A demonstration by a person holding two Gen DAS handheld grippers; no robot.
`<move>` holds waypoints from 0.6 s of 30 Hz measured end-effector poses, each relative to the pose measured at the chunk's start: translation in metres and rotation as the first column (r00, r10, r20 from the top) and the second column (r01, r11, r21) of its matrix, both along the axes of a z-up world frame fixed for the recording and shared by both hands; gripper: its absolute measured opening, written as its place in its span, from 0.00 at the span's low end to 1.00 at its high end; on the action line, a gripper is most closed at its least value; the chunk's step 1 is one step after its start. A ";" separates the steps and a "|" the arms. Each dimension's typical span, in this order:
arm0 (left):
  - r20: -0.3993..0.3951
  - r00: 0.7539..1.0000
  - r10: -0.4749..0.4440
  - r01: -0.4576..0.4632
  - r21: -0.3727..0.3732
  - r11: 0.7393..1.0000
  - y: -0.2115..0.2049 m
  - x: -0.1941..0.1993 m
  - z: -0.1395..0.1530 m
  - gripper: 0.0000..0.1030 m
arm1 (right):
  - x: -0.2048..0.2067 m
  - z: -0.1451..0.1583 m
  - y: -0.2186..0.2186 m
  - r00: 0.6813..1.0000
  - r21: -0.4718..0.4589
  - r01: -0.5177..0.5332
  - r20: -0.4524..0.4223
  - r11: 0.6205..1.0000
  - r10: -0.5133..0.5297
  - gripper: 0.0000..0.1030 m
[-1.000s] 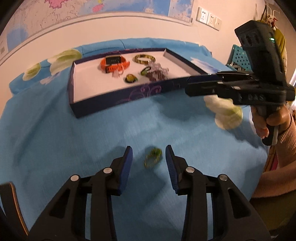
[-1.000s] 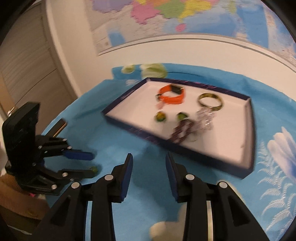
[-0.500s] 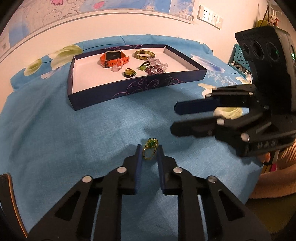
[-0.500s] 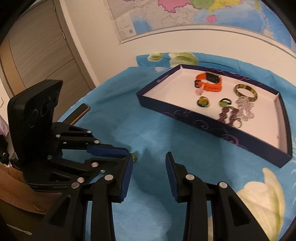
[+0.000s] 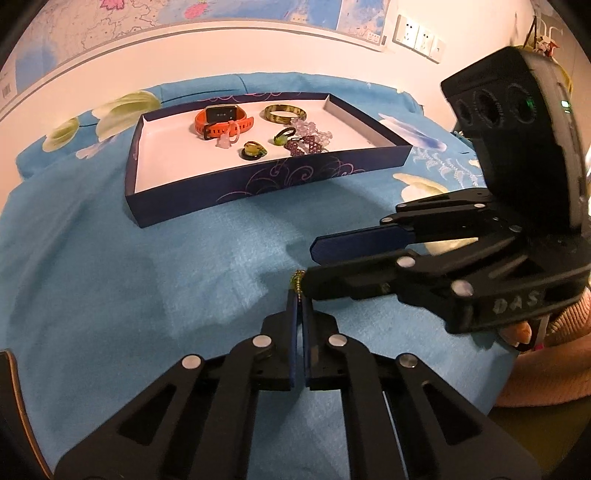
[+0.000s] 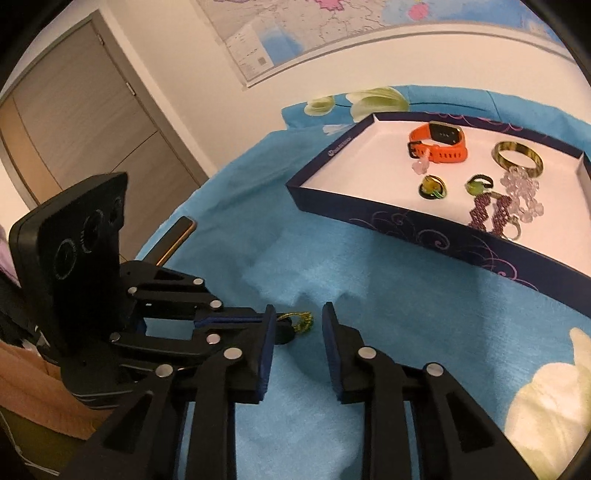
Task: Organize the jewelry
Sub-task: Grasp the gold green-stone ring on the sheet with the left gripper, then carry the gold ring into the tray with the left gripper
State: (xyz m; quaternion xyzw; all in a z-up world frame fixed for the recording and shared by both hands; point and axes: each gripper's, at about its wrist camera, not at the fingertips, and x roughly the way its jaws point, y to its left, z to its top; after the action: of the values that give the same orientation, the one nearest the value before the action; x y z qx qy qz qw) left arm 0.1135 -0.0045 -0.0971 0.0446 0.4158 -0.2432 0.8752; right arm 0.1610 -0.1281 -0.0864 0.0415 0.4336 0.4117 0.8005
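My left gripper point(image 5: 300, 299) is shut on a small green-and-gold ring point(image 5: 297, 280), which sticks out past its tips just above the blue cloth; the ring also shows in the right wrist view point(image 6: 300, 320). My right gripper point(image 6: 297, 325) is open, its fingers reaching in from the right on either side of the ring. A dark blue tray point(image 5: 258, 182) with a white floor stands farther back. It holds an orange watch point(image 5: 221, 120), a gold bangle point(image 5: 283, 112), two green rings and beaded pieces.
The blue flowered cloth point(image 5: 110, 280) covers the table. A wall with a map and sockets point(image 5: 417, 35) stands behind the tray. A dark strip point(image 6: 173, 242) lies at the table's left edge, near a grey door point(image 6: 74, 129).
My left gripper closed on the ring and lifted it slightly. My right gripper swung in from the right and now brackets the ring with open fingers.
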 end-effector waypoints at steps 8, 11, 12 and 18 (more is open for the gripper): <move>0.002 1.000 -0.004 0.004 -0.008 1.000 0.000 0.002 0.000 0.03 | 0.005 -0.004 -0.008 0.998 0.033 0.001 -0.059 0.999 0.001 0.05; 0.017 1.000 -0.013 0.013 -0.003 1.000 -0.003 0.003 0.002 0.02 | 0.005 -0.005 -0.009 0.998 0.025 0.002 -0.064 1.000 0.000 0.04; 0.024 1.000 -0.018 0.018 0.000 1.000 -0.005 0.003 0.003 0.02 | 0.004 -0.003 -0.010 0.998 0.023 0.006 -0.058 1.000 -0.004 0.04; 0.065 0.997 -0.040 0.040 0.003 0.999 -0.013 0.006 0.014 0.02 | 0.006 0.004 -0.022 0.999 0.041 0.031 -0.032 0.999 -0.030 0.04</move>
State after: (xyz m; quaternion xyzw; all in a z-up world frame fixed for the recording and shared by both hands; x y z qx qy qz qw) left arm 0.1196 -0.0170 -0.0835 0.0615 0.3863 -0.2589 0.8832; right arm 0.1666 -0.1503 -0.0819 0.0711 0.4368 0.4077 0.7987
